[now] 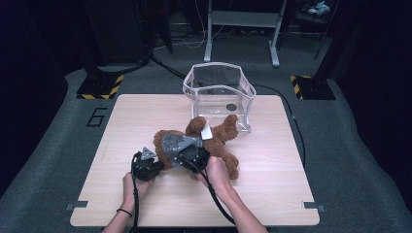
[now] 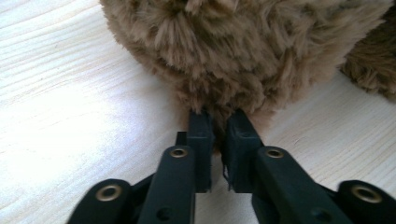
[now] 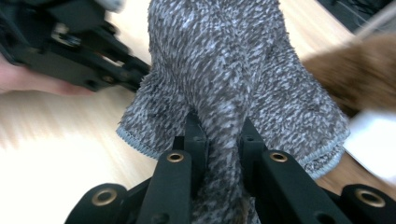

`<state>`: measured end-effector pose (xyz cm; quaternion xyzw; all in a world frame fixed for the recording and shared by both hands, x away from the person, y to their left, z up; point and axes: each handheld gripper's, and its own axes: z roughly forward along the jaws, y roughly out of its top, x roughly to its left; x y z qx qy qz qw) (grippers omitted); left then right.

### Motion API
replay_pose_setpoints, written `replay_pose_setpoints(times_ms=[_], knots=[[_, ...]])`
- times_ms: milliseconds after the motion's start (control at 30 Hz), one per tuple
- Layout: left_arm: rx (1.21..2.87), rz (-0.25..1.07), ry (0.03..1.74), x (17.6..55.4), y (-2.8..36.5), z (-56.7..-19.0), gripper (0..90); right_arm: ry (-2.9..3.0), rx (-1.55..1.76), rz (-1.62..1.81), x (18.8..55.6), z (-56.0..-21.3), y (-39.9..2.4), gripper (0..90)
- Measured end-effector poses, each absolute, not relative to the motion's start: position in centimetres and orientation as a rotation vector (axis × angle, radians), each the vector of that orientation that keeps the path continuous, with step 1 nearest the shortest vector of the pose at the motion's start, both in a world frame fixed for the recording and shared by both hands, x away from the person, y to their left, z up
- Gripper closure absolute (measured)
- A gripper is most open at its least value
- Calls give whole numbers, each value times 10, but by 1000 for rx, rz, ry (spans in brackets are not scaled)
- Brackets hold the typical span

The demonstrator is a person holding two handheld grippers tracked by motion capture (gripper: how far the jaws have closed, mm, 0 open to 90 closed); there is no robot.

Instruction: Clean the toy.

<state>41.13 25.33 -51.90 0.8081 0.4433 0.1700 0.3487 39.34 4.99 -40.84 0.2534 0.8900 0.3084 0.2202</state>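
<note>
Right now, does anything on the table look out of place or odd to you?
Nothing is spilled or broken. The brown plush toy lies sprawled on its side on the table, with a grey knitted garment pinched in the right gripper. The clear bag stands open behind it, sagging a little.

The setting is a laboratory or recording studio arranged for manipulation trials. A light wooden table (image 1: 272,204) stands alone on grey carpet (image 1: 53,160) marked with the numeral "6" (image 1: 96,117). Black stand bases edged with yellow-and-black hazard tape (image 1: 101,87) sit at both rear corners. Cables (image 1: 167,68) run across the floor. A grey metal frame (image 1: 243,22) stands behind. The surroundings are dark, with lighting concentrated on the table.
</note>
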Motion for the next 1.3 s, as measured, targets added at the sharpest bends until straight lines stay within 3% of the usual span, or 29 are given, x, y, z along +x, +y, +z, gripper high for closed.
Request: replay_pose_setpoints(times_ms=[100,167,200,233,533,1300], knots=[[2071,451,1161,412,251,-520,853,2500,649,834,391,-417,69,796],[2155,440,1119,412,256,-517,858,2513,630,810,390,-424,77,797],[2071,438,1158,411,252,-520,859,2515,621,791,390,-428,81,796],[2100,425,1148,412,253,-518,861,2529,629,767,391,-433,84,796],[2100,427,1133,412,256,-519,863,2543,633,662,398,-453,81,799],[2101,442,1124,414,258,-519,864,2385,971,654,416,-434,-37,798]])
